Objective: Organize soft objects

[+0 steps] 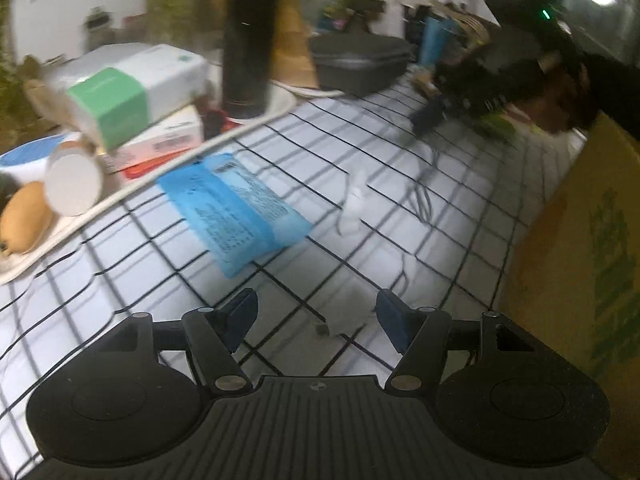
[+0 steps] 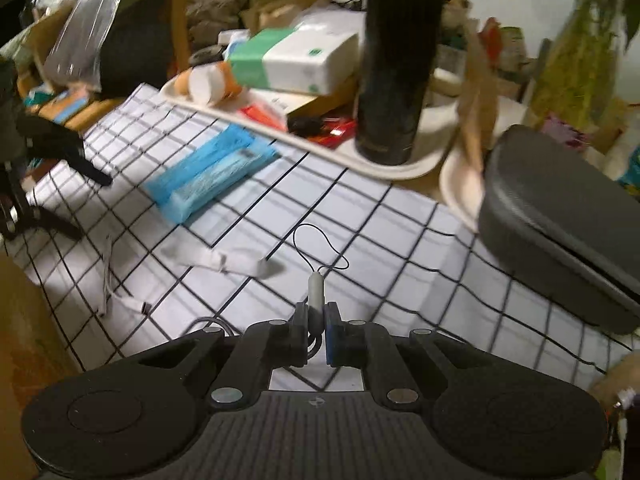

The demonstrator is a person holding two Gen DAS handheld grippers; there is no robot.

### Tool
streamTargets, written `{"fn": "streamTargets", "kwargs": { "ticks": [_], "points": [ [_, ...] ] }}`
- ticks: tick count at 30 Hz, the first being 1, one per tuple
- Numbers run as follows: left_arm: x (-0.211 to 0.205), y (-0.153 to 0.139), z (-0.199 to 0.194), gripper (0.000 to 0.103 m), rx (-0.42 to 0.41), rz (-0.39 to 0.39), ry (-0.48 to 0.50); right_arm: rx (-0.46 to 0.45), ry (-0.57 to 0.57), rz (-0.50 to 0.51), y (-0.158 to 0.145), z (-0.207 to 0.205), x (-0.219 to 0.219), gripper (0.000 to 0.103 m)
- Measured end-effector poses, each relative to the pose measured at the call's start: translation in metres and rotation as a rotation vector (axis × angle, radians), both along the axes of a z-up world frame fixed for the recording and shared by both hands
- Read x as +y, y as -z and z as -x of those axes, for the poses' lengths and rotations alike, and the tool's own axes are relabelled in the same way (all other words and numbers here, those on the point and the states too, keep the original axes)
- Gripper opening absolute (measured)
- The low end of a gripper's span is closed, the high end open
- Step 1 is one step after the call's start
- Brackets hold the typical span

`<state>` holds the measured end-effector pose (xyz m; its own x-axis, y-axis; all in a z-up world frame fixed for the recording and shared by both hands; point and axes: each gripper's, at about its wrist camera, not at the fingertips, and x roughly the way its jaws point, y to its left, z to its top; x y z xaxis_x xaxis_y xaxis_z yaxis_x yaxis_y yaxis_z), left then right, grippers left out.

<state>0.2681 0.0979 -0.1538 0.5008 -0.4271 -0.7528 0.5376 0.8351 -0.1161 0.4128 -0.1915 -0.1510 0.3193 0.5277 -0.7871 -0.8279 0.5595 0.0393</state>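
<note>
A blue soft packet [image 1: 236, 208] lies on the white grid-patterned cloth [image 1: 160, 264], also in the right wrist view [image 2: 208, 174]. A white strap [image 2: 228, 260] lies on the cloth, blurred in the left wrist view [image 1: 354, 204]. A white cable [image 2: 120, 296] lies near the cardboard box. My left gripper [image 1: 316, 316] is open and empty, low over the cloth. My right gripper [image 2: 316, 322] is shut on a small white tag with a thin black cord loop [image 2: 316, 286], above the cloth. The right gripper shows blurred in the left wrist view [image 1: 432, 116].
A cream tray [image 2: 404, 168] at the back holds a black flask [image 2: 400, 64], a green-and-white tissue pack [image 2: 296, 60], boxes and a white-capped bottle [image 1: 74, 180]. A dark grey hard case [image 2: 560, 224] lies at right. A cardboard box [image 1: 580, 264] stands beside the cloth.
</note>
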Motion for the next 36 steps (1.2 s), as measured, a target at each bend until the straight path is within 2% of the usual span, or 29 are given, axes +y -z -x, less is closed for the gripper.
{"fn": "streamTargets", "kwargs": {
  "ticks": [7, 10, 14, 18, 23, 28, 30, 36],
  "points": [
    [-0.010, 0.013, -0.004, 0.063, -0.022, -0.024, 0.134, 0.010, 0.022, -0.040, -0.006, -0.003, -0.006, 0.010],
    [-0.017, 0.021, -0.006, 0.059, -0.023, -0.051, 0.193, 0.013, 0.010, -0.043, -0.005, 0.000, -0.003, 0.010],
    [-0.022, 0.023, 0.000, 0.054, -0.080, -0.099, 0.252, 0.014, 0.009, -0.046, -0.005, 0.001, -0.002, 0.010],
    [-0.025, 0.022, 0.004, 0.037, -0.091, -0.111, 0.297, 0.016, 0.018, -0.056, -0.005, -0.001, -0.003, 0.010],
    [-0.026, 0.020, 0.003, 0.021, -0.081, -0.125, 0.290, 0.022, 0.016, -0.061, -0.005, -0.001, -0.002, 0.010],
    [-0.028, 0.020, 0.001, 0.020, -0.068, -0.144, 0.273, 0.024, 0.017, -0.058, -0.004, 0.000, -0.003, 0.010],
    [-0.029, 0.019, 0.001, 0.010, -0.071, -0.157, 0.263, 0.023, 0.017, -0.057, -0.004, 0.000, -0.003, 0.010],
    [-0.026, 0.019, 0.000, 0.010, -0.068, -0.172, 0.235, 0.020, 0.031, -0.047, -0.003, -0.001, -0.005, 0.010]
  ]
}}
